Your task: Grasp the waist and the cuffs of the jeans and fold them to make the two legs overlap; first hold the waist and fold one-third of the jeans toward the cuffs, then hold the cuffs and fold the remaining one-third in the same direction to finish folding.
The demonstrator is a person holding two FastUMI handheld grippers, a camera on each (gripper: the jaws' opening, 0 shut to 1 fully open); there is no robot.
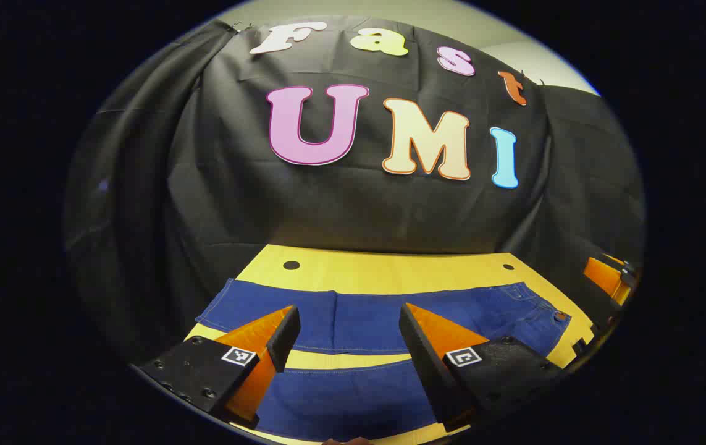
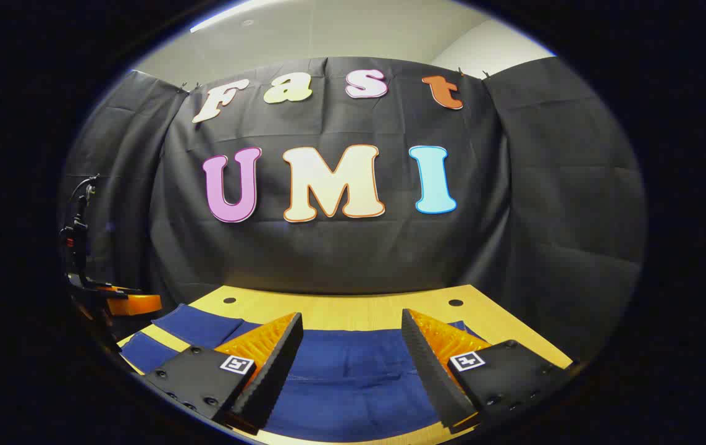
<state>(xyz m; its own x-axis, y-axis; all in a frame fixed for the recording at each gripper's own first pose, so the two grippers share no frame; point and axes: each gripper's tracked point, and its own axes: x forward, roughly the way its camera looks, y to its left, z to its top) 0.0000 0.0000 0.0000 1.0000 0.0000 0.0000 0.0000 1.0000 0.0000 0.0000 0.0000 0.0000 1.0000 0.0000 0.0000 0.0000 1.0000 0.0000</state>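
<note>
Dark blue jeans (image 1: 501, 309) lie flat across the yellow table (image 1: 390, 272). In the left gripper view the two legs run side by side, with a strip of table between them. The waist with its button (image 1: 559, 316) is at the right. My left gripper (image 1: 348, 315) hovers open over the legs, nothing between its fingers. The right gripper (image 1: 606, 275) shows at the far right edge. In the right gripper view my right gripper (image 2: 353, 321) is open above the jeans (image 2: 353, 371), holding nothing. The leg ends (image 2: 198, 324) reach left toward the left gripper (image 2: 124, 303).
The black cloth wall (image 2: 340, 259) closes the table's far side and both ends. Two small round holes (image 1: 291, 265) (image 1: 508, 267) mark the tabletop behind the jeans. A band of bare table (image 2: 340, 306) runs between the jeans and the wall.
</note>
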